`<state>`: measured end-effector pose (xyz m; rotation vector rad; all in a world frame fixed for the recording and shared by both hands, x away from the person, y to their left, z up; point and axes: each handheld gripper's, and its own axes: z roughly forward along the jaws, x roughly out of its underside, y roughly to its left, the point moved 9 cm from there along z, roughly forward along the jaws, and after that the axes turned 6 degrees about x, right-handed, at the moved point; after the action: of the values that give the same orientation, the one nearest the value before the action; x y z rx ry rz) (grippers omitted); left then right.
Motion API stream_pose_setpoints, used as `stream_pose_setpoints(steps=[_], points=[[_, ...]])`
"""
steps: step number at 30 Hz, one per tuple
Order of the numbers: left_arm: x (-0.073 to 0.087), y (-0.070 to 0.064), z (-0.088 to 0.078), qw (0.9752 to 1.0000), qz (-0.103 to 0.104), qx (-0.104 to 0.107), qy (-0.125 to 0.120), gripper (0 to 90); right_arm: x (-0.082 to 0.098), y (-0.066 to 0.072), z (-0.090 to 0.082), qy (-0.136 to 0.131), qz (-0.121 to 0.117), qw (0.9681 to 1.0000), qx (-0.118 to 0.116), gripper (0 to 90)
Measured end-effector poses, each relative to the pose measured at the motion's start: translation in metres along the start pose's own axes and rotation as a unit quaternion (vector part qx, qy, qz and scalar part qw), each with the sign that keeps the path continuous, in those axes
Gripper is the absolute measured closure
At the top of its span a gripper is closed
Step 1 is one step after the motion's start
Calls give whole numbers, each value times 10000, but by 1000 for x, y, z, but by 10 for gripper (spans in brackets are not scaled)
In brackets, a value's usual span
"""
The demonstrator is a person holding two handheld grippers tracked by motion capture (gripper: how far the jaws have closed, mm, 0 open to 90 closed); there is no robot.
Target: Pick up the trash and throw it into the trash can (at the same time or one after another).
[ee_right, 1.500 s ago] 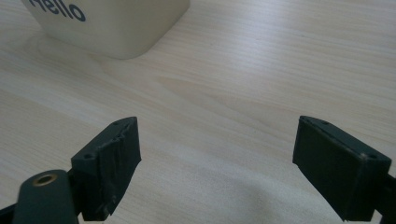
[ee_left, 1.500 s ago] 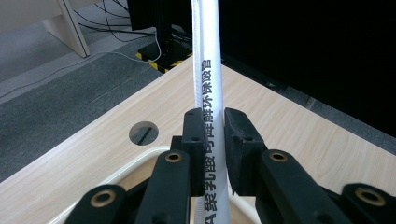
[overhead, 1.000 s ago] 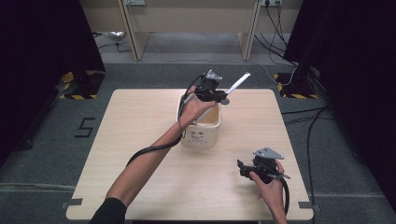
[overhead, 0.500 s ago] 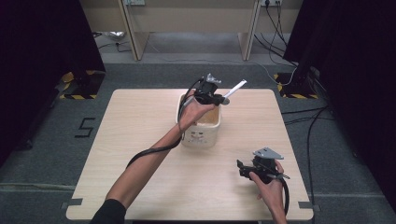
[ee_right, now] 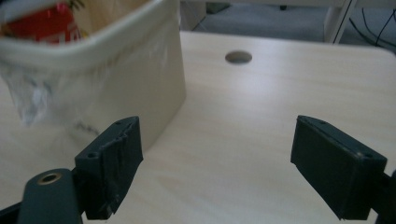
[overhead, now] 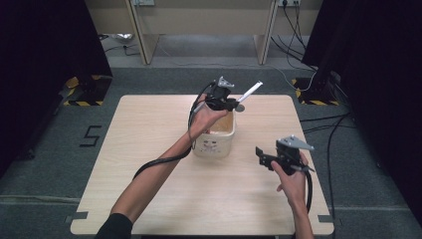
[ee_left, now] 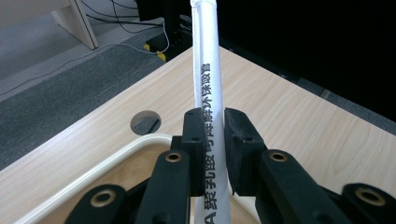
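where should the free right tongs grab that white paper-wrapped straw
Probably on the bare upper length of the white paper-wrapped straw, beyond where the left tongs clamp it. It sticks out slanted over the cream plastic bin, so the open right tongs should come from the side, jaws across the thin shaft.

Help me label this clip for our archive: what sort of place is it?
Probably a lab recording bay, not a home: a bare wooden table on grey carpet, black curtains at both sides, cables trailing over the floor, and a taped number beside the table.

A pale wooden table (overhead: 149,149) on grey carpet (overhead: 45,164), black curtains (overhead: 40,45) at both sides.
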<state>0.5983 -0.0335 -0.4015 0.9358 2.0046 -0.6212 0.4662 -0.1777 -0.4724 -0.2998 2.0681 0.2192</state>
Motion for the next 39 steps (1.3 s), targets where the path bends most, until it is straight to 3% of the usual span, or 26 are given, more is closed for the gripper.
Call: stream_pose_setpoints(steps=[2,3,4,7,15,17,23,28,32,39], points=[[-2,-1,-1,10000,2,15,-48,787,-20,2,5,-49,25,10000,-35,170],[-2,-1,-2,10000,35,10,-29,787,-40,4,12,-123,38,9999,-62,172],[-3,-1,-2,10000,37,8,-51,787,-40,4,12,-123,38,9999,-62,172],[-3,-1,-3,10000,54,32,-65,787,-65,5,23,-132,18,9999,25,175],[-3,-4,-2,9999,67,67,-82,787,-113,6,49,-210,355,9991,57,211],[-4,-5,-2,9999,72,69,-88,787,-119,6,54,-215,367,9990,99,220],[-4,-4,-2,9999,90,55,-100,787,-141,7,74,-242,736,9970,29,286],[-6,-5,-3,9998,82,60,-160,787,-149,7,89,-256,1155,9929,-99,322],[-6,-6,-3,9998,100,62,-165,786,-149,10,100,-145,1099,9938,0,349],[-8,-5,-4,9997,84,44,-211,787,-149,16,106,-111,1219,9923,-167,459]])
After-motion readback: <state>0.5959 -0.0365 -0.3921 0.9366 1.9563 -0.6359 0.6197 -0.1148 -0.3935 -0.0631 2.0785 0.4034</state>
